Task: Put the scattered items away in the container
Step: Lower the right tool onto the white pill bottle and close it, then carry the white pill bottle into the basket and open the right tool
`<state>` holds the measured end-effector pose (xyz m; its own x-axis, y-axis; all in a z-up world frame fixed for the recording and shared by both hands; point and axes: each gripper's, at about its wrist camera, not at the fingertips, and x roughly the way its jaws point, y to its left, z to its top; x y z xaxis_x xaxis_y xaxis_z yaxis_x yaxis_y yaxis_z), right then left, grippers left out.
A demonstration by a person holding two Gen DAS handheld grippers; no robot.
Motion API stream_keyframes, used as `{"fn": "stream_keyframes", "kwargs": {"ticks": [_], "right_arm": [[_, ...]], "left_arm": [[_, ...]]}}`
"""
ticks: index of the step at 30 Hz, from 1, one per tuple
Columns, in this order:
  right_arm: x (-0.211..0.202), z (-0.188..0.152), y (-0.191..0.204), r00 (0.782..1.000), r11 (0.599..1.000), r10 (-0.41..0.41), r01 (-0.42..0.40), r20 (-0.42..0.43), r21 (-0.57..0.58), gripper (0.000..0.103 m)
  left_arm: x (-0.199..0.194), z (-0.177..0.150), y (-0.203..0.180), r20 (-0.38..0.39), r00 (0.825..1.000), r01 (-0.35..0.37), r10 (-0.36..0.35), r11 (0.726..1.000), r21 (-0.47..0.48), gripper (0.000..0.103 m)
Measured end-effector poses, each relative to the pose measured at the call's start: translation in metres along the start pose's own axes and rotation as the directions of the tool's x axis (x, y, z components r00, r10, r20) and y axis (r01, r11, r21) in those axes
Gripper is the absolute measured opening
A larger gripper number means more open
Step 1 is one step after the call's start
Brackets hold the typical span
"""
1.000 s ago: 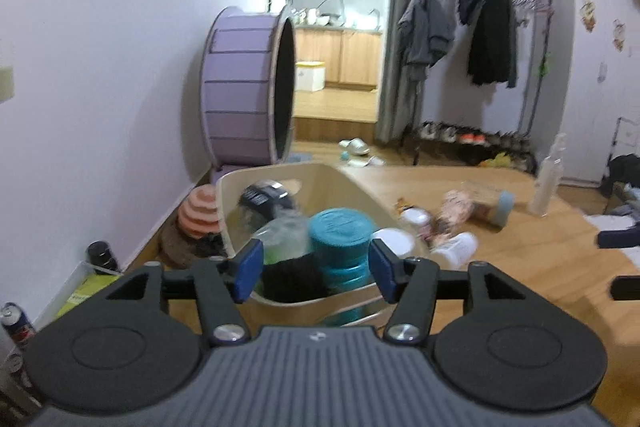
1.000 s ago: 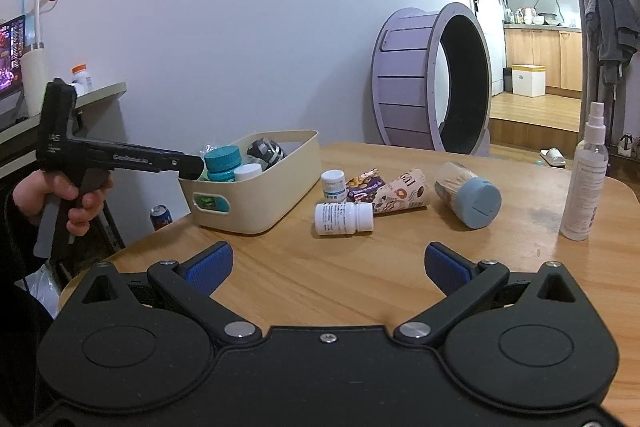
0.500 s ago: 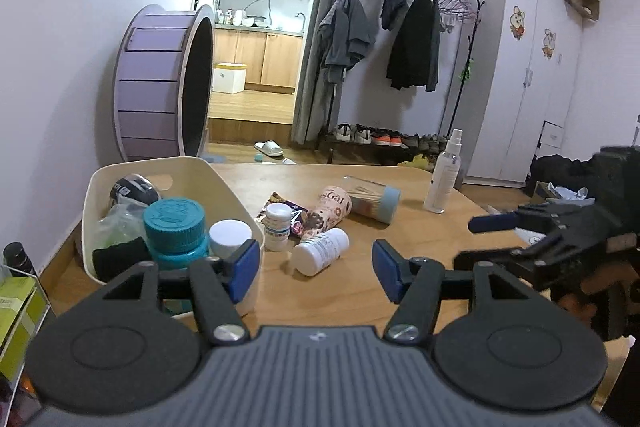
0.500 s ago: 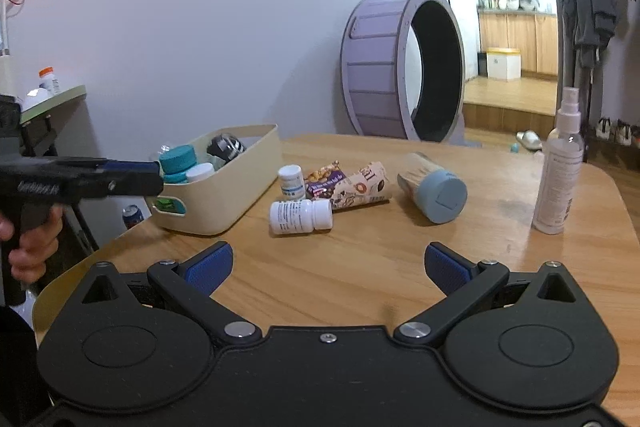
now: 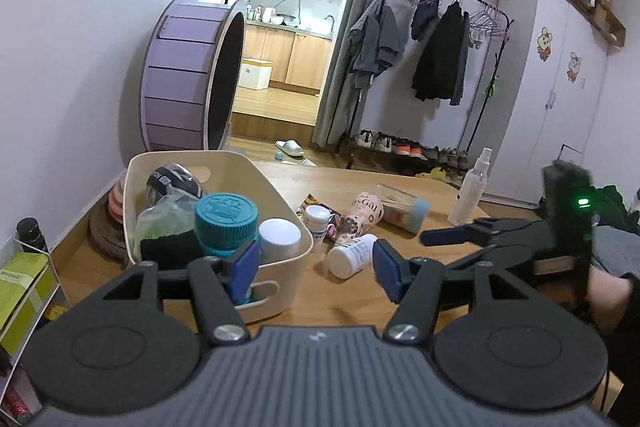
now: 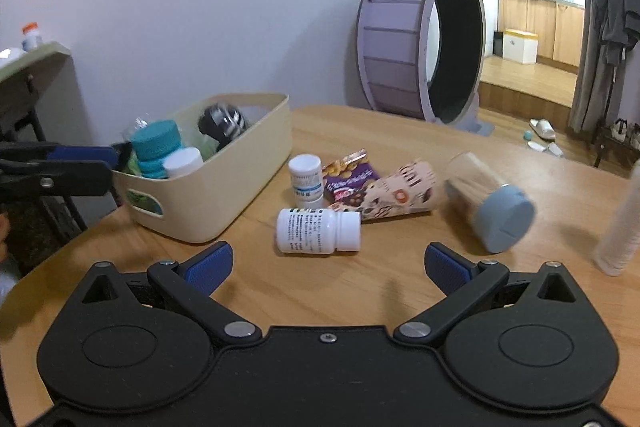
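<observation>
A cream bin [image 5: 288, 283] [image 6: 224, 195] stands on the wooden table, holding a teal-lidded jar [image 5: 226, 215], a white-capped bottle [image 5: 279, 237] and a black roll [image 5: 174, 181]. Right of it lie a white pill bottle [image 6: 316, 231] on its side, a small upright white bottle [image 6: 306, 179], a purple snack packet [image 6: 350, 179], a patterned paper cup [image 6: 400, 193] and a clear canister with a blue lid [image 6: 488, 203]. My right gripper [image 6: 328, 267] is open just short of the lying pill bottle. My left gripper [image 5: 316, 271] is open and empty at the bin's near end.
A spray bottle [image 5: 474, 187] stands at the table's far right. A large purple wheel [image 6: 420, 39] stands on the floor behind the table. Left of the bin are stacked round mats [image 5: 116, 203] and a rack with a green box [image 5: 24, 275].
The right gripper has moved forward toward the scattered items, which now look larger. The left view has swung from the bin toward the table's middle, and the right gripper has come into it.
</observation>
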<state>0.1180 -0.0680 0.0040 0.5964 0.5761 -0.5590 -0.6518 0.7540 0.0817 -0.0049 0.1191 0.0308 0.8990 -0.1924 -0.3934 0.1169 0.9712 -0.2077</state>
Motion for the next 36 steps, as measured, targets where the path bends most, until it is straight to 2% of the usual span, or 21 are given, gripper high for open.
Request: {"fn": "stream_keyframes", "kwargs": {"ticks": [8,11,14,16,18,23,27,36], "right_arm": [[0.031,0.003,0.007,1.0,1.0,-0.022,0.022,-0.017,0.001,0.103],[0.038,0.003,0.009,1.0,1.0,-0.012,0.012,-0.02,-0.007,0.099],[0.044,0.001,0.008,0.999,1.0,0.008,-0.008,-0.045,-0.016,0.081],[0.042,-0.001,0.006,0.998,1.0,0.025,-0.026,-0.056,-0.014,0.065],[0.036,-0.004,0.003,0.998,0.999,0.035,-0.036,-0.047,-0.012,0.058],[0.013,-0.014,-0.003,0.999,0.999,0.036,-0.036,-0.038,-0.007,0.058],[-0.011,-0.011,-0.006,0.999,0.999,0.04,-0.04,0.009,0.012,0.057],[-0.012,0.041,0.012,0.988,0.993,0.117,-0.113,0.099,-0.037,0.057]], "left_arm": [[0.001,0.0,0.0,-0.005,1.0,0.006,-0.006,1.0,-0.003,0.062],[0.002,0.0,0.0,-0.008,1.0,0.003,-0.003,1.0,-0.002,0.062],[0.002,0.0,0.0,-0.01,1.0,-0.002,0.002,1.0,-0.002,0.062],[0.002,0.0,-0.001,-0.011,1.0,-0.004,0.004,1.0,-0.001,0.062],[0.002,0.001,-0.001,-0.012,1.0,-0.004,0.004,1.0,-0.001,0.062],[0.001,0.002,-0.004,-0.004,1.0,0.005,-0.005,1.0,0.002,0.062],[-0.001,0.002,-0.003,0.007,1.0,0.002,-0.002,1.0,0.0,0.062],[-0.02,0.009,0.015,0.087,0.996,-0.005,0.01,0.998,-0.06,0.062]]}}
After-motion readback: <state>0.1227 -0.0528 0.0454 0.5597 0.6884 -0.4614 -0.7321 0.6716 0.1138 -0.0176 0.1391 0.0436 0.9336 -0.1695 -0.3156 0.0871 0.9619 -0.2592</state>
